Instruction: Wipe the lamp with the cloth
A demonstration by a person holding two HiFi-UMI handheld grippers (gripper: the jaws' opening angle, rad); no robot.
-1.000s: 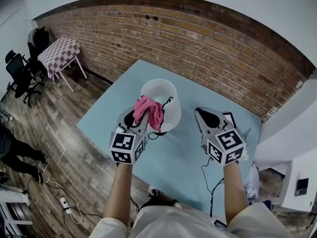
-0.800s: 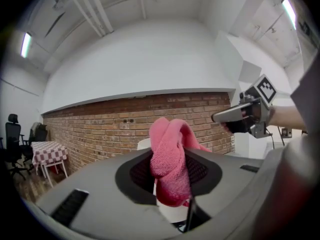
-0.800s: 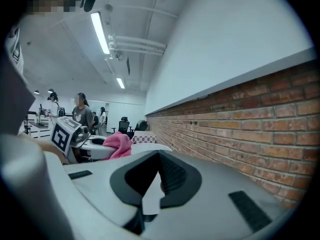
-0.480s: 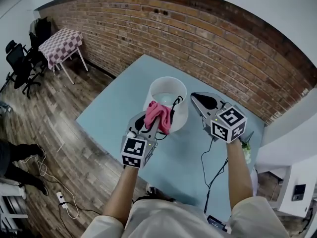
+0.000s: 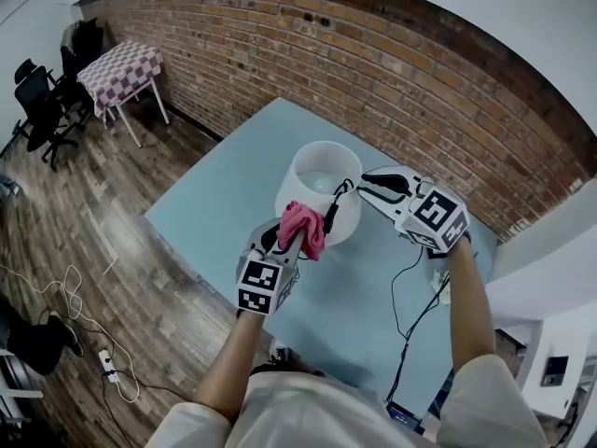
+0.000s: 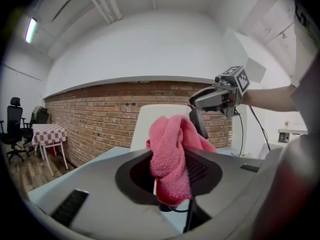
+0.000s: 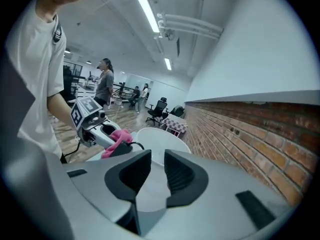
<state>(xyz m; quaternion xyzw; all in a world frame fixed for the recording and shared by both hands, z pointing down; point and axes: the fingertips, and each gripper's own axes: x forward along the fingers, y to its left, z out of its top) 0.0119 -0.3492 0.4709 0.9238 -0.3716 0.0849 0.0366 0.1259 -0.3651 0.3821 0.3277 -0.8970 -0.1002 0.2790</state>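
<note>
Left gripper point(image 5: 285, 241) clamps the pink cloth point(image 5: 305, 224); right gripper point(image 5: 366, 183) is opening, empty.

Cloth point(image 5: 303, 227): pink terry, fluffy nubbly pile, matt; bunched between pads of left gripper point(image 6: 172, 154).
Left gripper: grey plastic shell, smooth, faint satin sheen. Pads point(image 6: 200, 170): black, ribbed, rubbery-looking, matt. Marker cube: flat black-and-white print, matt.
Lamp point(image 5: 322, 185), just ahead of left gripper: white shade, smooth, matt; plastic or stiff fabric, cannot tell.
Cable point(image 5: 333, 208), beside cloth: black, smooth sheath.
Table point(image 5: 215, 222), under left gripper: pale blue top, smooth, matt.
Wall point(image 5: 373, 63), beyond lamp: red brick, rough, matt.
Floor point(image 5: 93, 213), left of left gripper: wood planks, slight gloss.
</note>
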